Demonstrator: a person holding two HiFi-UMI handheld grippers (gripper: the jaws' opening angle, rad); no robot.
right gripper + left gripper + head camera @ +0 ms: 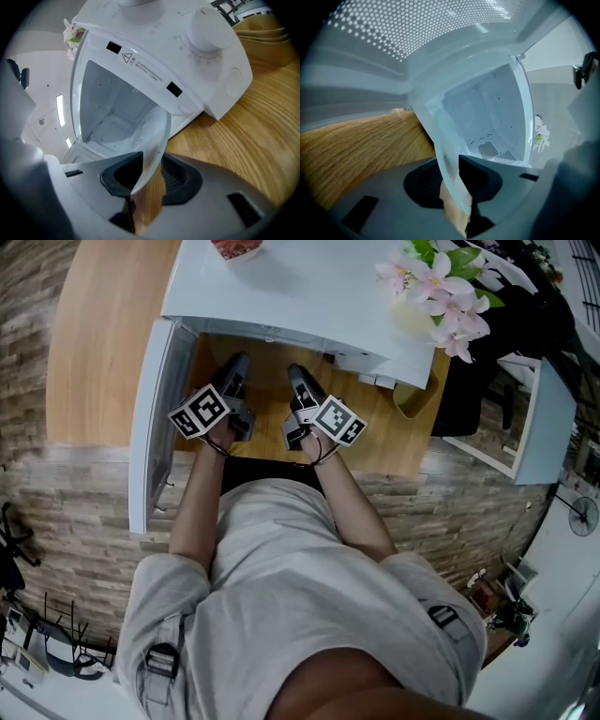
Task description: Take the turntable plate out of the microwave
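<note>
No text reads clearly; the microwave [215, 70] frame bears a warning triangle [126, 57], perhaps with caution print.

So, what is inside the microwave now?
The microwave cavity shows only bare white walls and floor. The glass turntable plate, held at the opening, hides part of the floor.

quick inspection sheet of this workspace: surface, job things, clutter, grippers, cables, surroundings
surface: wooden table, carrying the microwave
job's things: white microwave with its door swung open; clear turntable plate at the mouth of the cavity, held by its rim
clutter: pink flowers and a dish of something red on top of the microwave
grippers: left gripper and right gripper each closed on the plate's rim
cables: nothing seen
surroundings: brick-patterned floor; white cabinet at the right
</note>
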